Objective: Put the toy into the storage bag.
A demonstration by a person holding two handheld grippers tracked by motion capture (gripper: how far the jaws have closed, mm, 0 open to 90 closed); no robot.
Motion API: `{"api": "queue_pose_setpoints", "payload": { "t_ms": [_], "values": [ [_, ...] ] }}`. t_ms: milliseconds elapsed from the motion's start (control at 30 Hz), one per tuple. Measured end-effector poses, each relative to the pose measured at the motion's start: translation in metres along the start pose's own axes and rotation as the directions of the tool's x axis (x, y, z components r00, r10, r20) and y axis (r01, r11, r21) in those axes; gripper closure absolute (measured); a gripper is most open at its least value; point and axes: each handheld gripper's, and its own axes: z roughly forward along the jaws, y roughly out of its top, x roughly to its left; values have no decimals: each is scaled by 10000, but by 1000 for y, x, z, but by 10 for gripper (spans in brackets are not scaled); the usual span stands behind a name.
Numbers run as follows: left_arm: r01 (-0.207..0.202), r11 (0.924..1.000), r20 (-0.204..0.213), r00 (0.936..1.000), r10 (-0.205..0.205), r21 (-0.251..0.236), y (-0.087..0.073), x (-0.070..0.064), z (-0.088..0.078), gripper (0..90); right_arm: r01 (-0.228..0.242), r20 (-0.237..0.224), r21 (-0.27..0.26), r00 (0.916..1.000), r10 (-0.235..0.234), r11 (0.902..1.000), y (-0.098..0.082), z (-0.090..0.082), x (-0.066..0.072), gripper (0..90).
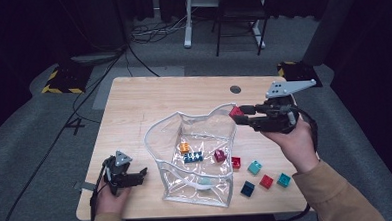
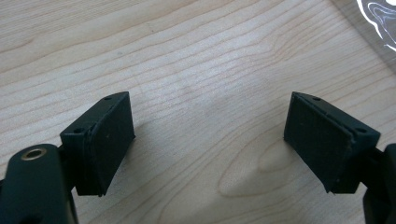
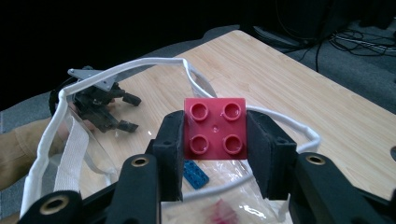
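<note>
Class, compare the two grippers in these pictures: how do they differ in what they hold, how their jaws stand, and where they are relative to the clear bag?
The right gripper clamps a red four-stud brick; the left gripper holds nothing. The right one's jaws press on the brick's sides; the left one's stand wide apart. The right one is held up at the clear bag's rim; the left one sits low over the wooden table beside it. Both have black padded jaws.

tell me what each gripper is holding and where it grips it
The right gripper clamps a red block by its two opposite side faces, studs facing the camera. The left gripper is open and holds nothing.

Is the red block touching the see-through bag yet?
Apart. The right gripper view shows the red block pinched in the right gripper, raised above the bag's white rim.
</note>
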Motion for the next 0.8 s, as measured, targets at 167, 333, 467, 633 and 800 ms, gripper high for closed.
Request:
{"api": "queue_pose_setpoints", "payload": {
  "t_ms": [167, 333, 467, 633, 800],
  "values": [
    [0, 10000, 1, 10000, 0, 3, 0, 0, 0, 163, 157, -122, 63, 9998, -157, 9999, 10, 12, 5, 592],
    [3, 10000, -2, 10000, -3, 4, 0, 0, 0, 164, 310, -304, 173, 9991, -305, 9994, 20, 26, 10, 593],
    [3, 10000, 0, 10000, -3, 0, 0, 0, 0, 163, 467, -426, 319, 9981, -453, 9984, 27, 39, 16, 592],
    [2, 10000, 6, 10000, -2, 0, 0, 0, 0, 163, 630, -568, 443, 9966, -604, 9970, 33, 55, 23, 593],
    [3, 10000, 1, 10000, -3, 4, 0, 0, 0, 164, 865, -646, 625, 9945, -824, 9943, 35, 71, 28, 592]
  ]
}}
